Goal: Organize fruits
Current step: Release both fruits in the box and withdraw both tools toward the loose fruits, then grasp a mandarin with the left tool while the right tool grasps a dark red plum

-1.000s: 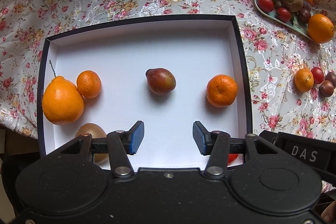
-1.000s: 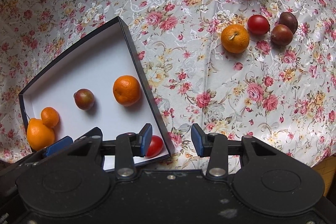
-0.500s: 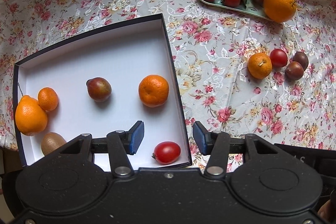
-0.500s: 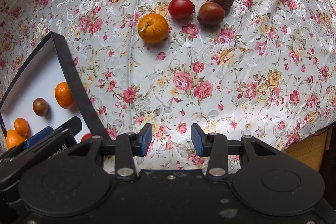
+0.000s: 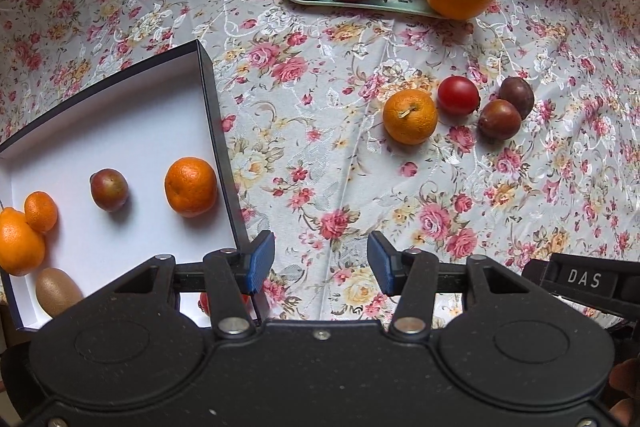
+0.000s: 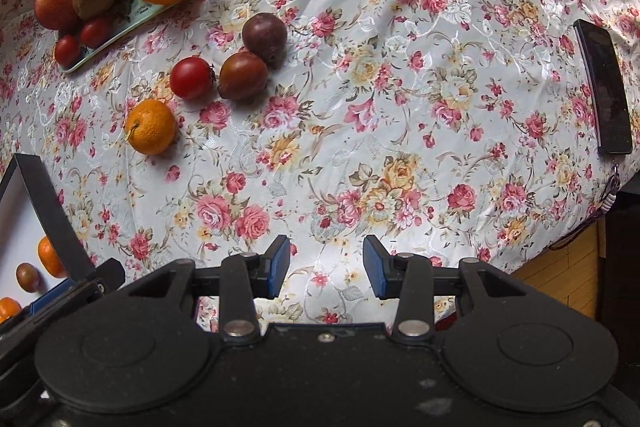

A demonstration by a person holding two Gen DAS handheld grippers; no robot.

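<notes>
Fruit lying loose on the cloth, a mandarin [image 5: 409,116], tomato [image 5: 458,95] and two plums [image 5: 499,119], now sits ahead of the left claw [image 5: 321,263], which has swung right off the box [image 5: 216,131]. Both claws, the right claw [image 6: 326,267] too, gape empty, likely for another pick.

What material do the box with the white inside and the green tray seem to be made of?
The box looks like matte cardboard: thin, straight, dark walls and a flat white floor without glare. The green tray looks like glazed ceramic or glossy plastic: a smooth, shiny rim and a printed mark; the pictures cannot settle which.
</notes>
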